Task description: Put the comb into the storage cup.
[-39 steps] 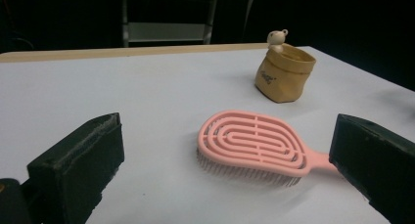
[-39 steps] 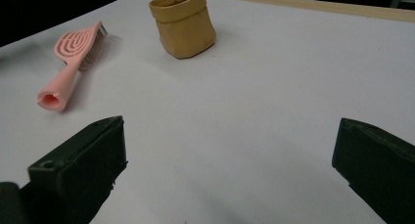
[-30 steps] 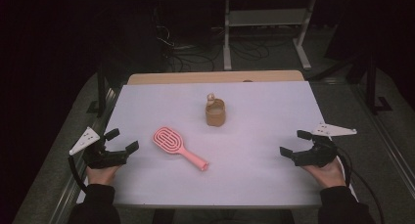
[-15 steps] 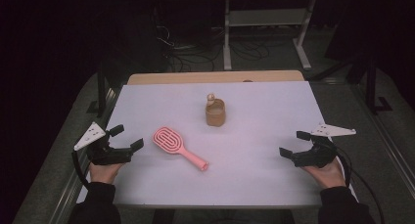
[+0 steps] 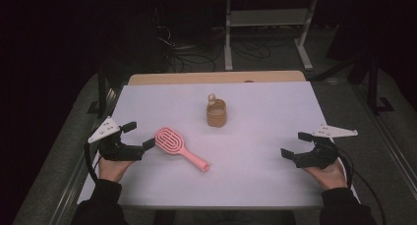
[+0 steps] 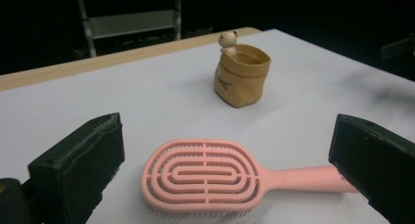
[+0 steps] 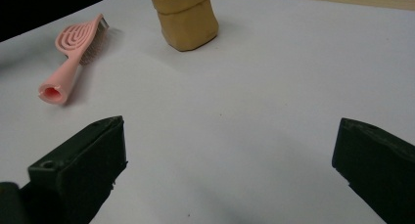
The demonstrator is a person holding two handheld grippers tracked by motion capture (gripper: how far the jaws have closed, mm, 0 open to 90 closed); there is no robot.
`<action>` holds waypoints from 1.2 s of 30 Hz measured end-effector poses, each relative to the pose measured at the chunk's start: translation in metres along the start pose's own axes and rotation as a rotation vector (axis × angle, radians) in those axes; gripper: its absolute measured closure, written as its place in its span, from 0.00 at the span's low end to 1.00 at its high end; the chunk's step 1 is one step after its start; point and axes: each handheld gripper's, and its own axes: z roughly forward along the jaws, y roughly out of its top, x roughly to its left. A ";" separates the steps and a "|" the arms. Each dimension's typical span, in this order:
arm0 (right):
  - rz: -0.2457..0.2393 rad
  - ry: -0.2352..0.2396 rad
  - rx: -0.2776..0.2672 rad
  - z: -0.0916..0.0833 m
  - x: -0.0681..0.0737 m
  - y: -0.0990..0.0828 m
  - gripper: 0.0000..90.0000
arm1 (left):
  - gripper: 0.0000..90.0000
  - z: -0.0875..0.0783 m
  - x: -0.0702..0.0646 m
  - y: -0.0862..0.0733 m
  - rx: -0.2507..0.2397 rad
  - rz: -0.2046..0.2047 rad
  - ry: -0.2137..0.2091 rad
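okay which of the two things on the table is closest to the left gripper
The pink hairbrush. Its head lies right in front of the left gripper, between the open jaws, while the tan pouch stands farther back near the table's middle.

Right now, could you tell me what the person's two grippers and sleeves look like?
Both the left gripper and the right gripper are black, each with two blocky, square-ended jaws. Each carries a pale grey three-cornered plate on top, and a dark cable trails back from each past the wrist. The person wears dark long sleeves that reach the wrists.
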 end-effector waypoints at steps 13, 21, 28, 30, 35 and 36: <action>0.003 -0.006 -0.004 -0.002 0.000 0.000 0.00 | 0.00 0.030 -0.011 0.021 0.087 0.058 -0.062; -0.001 -0.005 -0.004 -0.002 0.000 0.000 0.00 | 0.00 0.047 -0.017 0.024 0.132 0.081 -0.094; -0.003 -0.003 0.000 -0.002 0.000 -0.001 0.00 | 0.00 0.058 -0.023 0.024 0.157 0.094 -0.122; -0.002 -0.002 0.002 -0.002 0.001 -0.001 0.00 | 0.00 0.061 -0.025 0.024 0.167 0.096 -0.129; -0.006 0.001 0.008 -0.002 0.001 -0.001 0.00 | 0.00 0.067 -0.028 0.024 0.186 0.105 -0.147; -0.006 0.001 0.010 -0.002 0.001 -0.001 0.00 | 0.00 0.068 -0.028 0.024 0.187 0.102 -0.149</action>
